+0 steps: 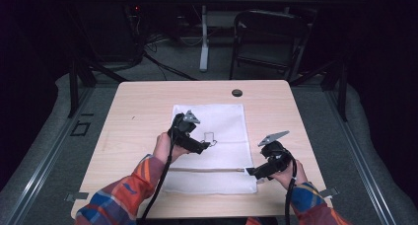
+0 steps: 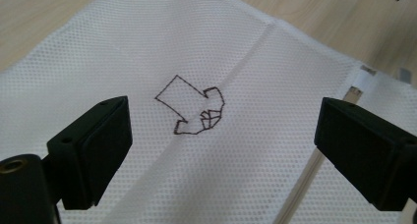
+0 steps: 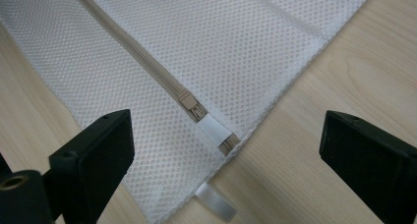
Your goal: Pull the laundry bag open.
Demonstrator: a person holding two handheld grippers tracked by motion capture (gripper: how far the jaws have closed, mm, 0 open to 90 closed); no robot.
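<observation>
- The right tongs [image 1: 250, 172] sat at the lower right of the high view, jaws spread wide with nothing gripped; in the right gripper view [image 3: 226, 150] the two black jaws stood at the lower left and lower right corners, well apart, neither pressing on anything.
- Between those jaws lay the corner of the white mesh bag [image 3: 236, 42], flat on the pale wooden surface [image 3: 344, 62]. The beige zipper [image 3: 142, 57] ran from the upper left of that view down to the middle, and its slider [image 3: 193, 106] rested beside a white tab near the bag's edge, in the open gap between the jaws and touching neither.
- A small white loop tag [image 3: 215, 204] stuck out from the bag's edge at the bottom centre of that view.
- The left tongs [image 1: 211, 144] were nearer the middle of the high view, over the mesh bag [image 1: 217, 131], also opened wide and empty. In the left gripper view [image 2: 221, 150] the jaws framed the lower left and lower right, hovering over the bag [image 2: 147, 47].
- A dark stitched outline figure [image 2: 192, 106] on the mesh lay centred between the left jaws, slightly above them in the frame; whether the jaws touched the mesh could not be told.
- Farther up, a small black round disc [image 1: 237, 93] sat on the surface [image 1: 138, 116] beyond the bag's far edge.
- Beyond the surface, a dark folding chair [image 1: 268, 37] stood at the upper right of the high view.
</observation>
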